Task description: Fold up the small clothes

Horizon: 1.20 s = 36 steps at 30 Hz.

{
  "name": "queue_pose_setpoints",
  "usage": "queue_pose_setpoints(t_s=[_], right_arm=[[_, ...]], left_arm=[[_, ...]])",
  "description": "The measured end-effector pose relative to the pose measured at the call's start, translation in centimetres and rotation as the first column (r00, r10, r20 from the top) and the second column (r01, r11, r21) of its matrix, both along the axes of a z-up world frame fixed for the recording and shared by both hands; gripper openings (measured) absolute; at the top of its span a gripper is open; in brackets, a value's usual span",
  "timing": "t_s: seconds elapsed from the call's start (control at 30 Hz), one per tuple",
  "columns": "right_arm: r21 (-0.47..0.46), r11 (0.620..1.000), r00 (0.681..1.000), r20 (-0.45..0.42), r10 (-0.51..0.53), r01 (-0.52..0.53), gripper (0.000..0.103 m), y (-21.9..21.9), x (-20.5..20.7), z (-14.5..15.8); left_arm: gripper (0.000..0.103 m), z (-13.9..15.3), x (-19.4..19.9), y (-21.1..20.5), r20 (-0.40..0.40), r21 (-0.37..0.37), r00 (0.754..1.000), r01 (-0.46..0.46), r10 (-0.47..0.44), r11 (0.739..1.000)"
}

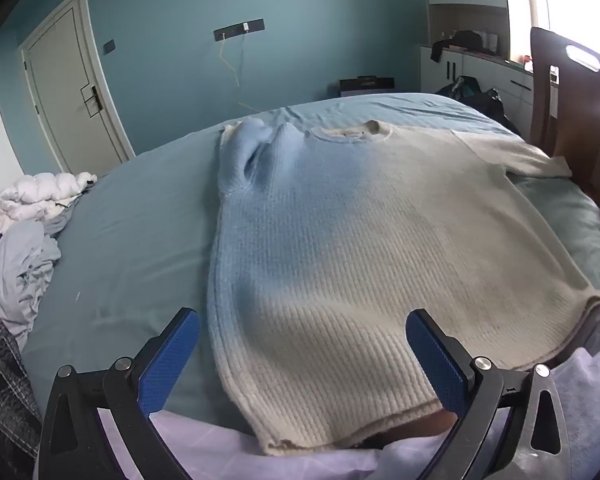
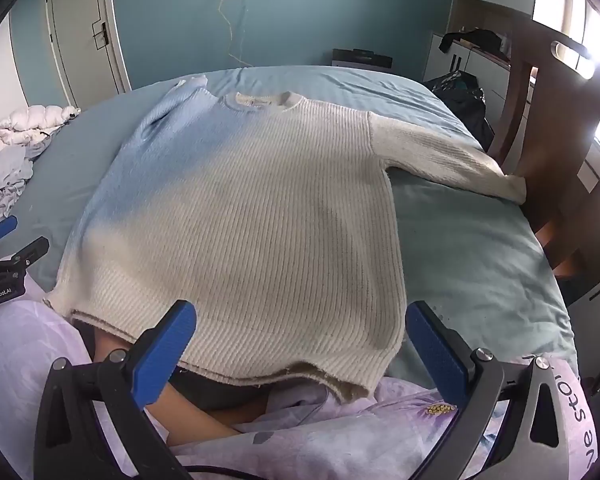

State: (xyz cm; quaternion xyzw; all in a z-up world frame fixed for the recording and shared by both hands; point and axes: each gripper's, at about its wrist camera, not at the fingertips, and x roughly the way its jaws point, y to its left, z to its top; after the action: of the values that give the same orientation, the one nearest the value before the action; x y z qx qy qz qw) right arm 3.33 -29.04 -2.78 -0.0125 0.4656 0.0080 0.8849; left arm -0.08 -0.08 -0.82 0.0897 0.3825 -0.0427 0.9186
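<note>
A ribbed knit sweater, blue at its left side fading to cream, lies flat, front down the bed, collar far away. It also shows in the right wrist view. Its left sleeve is folded in over the shoulder; its right sleeve stretches out toward the headboard. My left gripper is open and empty above the hem's left part. My right gripper is open and empty above the hem's right part. The hem hangs over the bed's near edge.
The teal bed sheet surrounds the sweater. A heap of white and grey clothes lies at the bed's left edge. A wooden headboard stands at the right. Lilac fabric and a person's leg lie below the hem.
</note>
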Motion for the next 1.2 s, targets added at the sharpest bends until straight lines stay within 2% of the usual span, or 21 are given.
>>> queue_pose_setpoints(t_s=[0.63,1.2], right_arm=[[-0.053,0.998,1.0,-0.001,0.029,-0.029,0.102,1.0,0.0,-0.1],[-0.064,0.997,1.0,0.0,0.031,-0.031,0.102,1.3,0.0,-0.1]], left_arm=[[0.103,-0.3,-0.1,0.3,-0.011,-0.003,1.0,-0.006,0.006,1.0],[0.103,-0.2,0.0,0.2,-0.016,0.0,1.0,-0.005,0.005,1.0]])
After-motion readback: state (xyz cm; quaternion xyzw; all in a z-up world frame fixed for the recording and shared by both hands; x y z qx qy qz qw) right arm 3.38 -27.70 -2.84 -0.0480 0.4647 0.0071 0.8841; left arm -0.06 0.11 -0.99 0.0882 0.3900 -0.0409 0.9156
